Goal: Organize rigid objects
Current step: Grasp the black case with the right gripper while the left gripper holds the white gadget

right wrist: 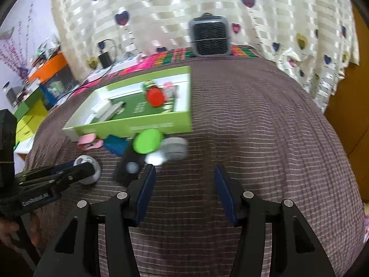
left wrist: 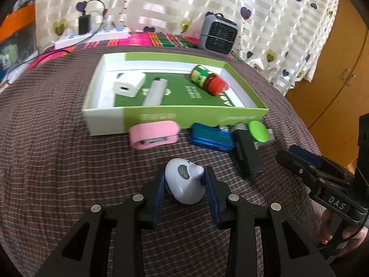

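Observation:
A white and grey panda-faced toy rests on the brown checked cloth, and my left gripper is shut on it, pads pressing both its sides. Beyond it stands a green and white box holding a white charger, a silver lighter and a red-capped bottle. Along the box's front lie a pink item, a blue item, a black item and a green disc. My right gripper stands open over bare cloth, right of the black item.
A grey mini fan stands at the far edge by the heart-print curtain. A white power strip with a plugged charger lies at the far left. A wooden cabinet is on the right. Bare cloth spreads right of the box.

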The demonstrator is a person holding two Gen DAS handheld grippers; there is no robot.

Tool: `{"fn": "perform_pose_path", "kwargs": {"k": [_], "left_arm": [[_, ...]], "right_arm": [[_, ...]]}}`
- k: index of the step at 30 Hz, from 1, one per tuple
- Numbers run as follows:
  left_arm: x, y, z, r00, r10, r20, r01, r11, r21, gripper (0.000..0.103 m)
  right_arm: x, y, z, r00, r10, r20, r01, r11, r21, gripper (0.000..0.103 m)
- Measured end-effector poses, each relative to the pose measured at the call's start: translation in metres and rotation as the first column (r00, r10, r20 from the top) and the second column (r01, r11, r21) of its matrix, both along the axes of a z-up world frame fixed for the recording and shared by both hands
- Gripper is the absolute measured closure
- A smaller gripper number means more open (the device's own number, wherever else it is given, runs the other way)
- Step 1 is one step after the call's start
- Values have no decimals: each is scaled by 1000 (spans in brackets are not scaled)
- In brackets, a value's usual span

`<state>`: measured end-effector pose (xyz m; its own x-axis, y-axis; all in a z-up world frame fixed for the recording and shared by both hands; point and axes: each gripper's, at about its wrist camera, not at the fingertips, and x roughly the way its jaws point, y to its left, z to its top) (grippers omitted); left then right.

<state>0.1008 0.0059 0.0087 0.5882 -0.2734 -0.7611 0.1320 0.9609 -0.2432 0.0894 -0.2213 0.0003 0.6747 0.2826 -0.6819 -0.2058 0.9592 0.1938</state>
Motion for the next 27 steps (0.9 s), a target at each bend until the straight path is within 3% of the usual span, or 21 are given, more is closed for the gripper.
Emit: {"fn": "perform_pose_path", "kwargs": {"k": [10, 25, 27], "left_arm": [[-6, 34, -2, 998, 60, 1, -60, 998, -15, 71], [-4, 42, -5, 999, 50, 14, -49, 998, -42, 71], [-3, 42, -5, 999, 49, 16, -49, 998, -43, 71]], "right_arm": [[6, 56, 0, 992, 126, -7, -126, 992, -6, 49], [25, 76, -11, 996, 83, -32, -85, 993, -80, 50], [25, 76, -11, 996, 82, -28, -84, 993, -86, 58]]}}
